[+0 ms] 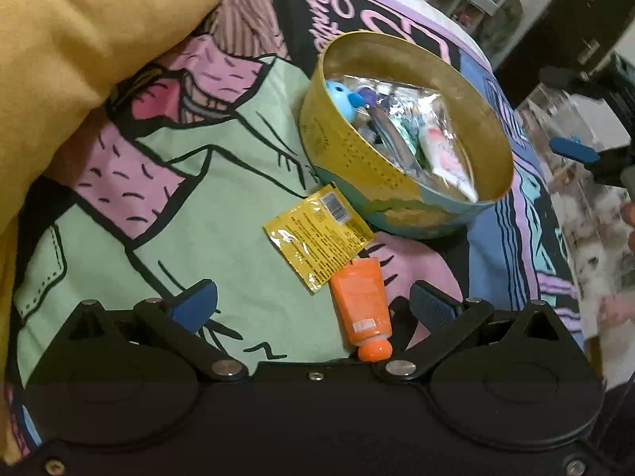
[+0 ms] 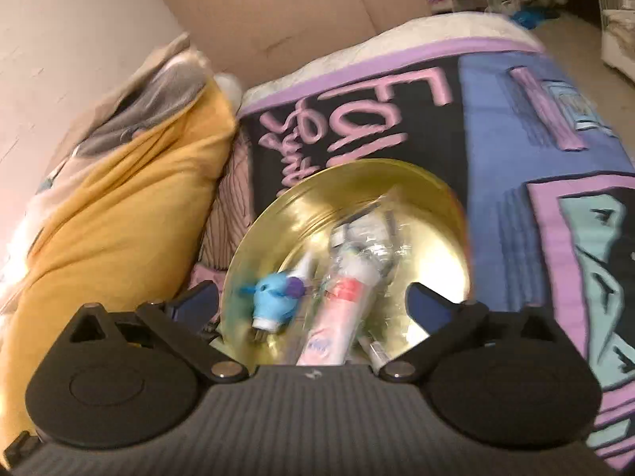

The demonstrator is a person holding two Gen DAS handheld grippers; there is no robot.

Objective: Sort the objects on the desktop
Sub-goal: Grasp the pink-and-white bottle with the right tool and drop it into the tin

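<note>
A round gold tin (image 1: 337, 146) sits on a patterned blanket (image 1: 222, 206). It holds a blue toy figure (image 1: 341, 95), a pink-and-white tube in clear wrap (image 1: 444, 154) and other small items. In front of the tin lie a yellow sachet (image 1: 317, 234) and an orange tube (image 1: 361, 301). My left gripper (image 1: 313, 297) is open and low over the blanket; the orange tube lies between its fingers, nearer the right one, and neither pad touches it. My right gripper (image 2: 311, 297) hangs open above the tin (image 2: 317, 198), over the blue toy (image 2: 274, 297) and the wrapped tube (image 2: 341, 305), holding nothing.
A yellow pillow (image 1: 79, 39) rests along the blanket's left side, also seen as the pillow (image 2: 119, 198) beside the tin. Cardboard (image 2: 278, 8) stands behind the bed. The blanket's edge drops off at the right, where a blue pad of the right gripper (image 1: 575, 150) shows.
</note>
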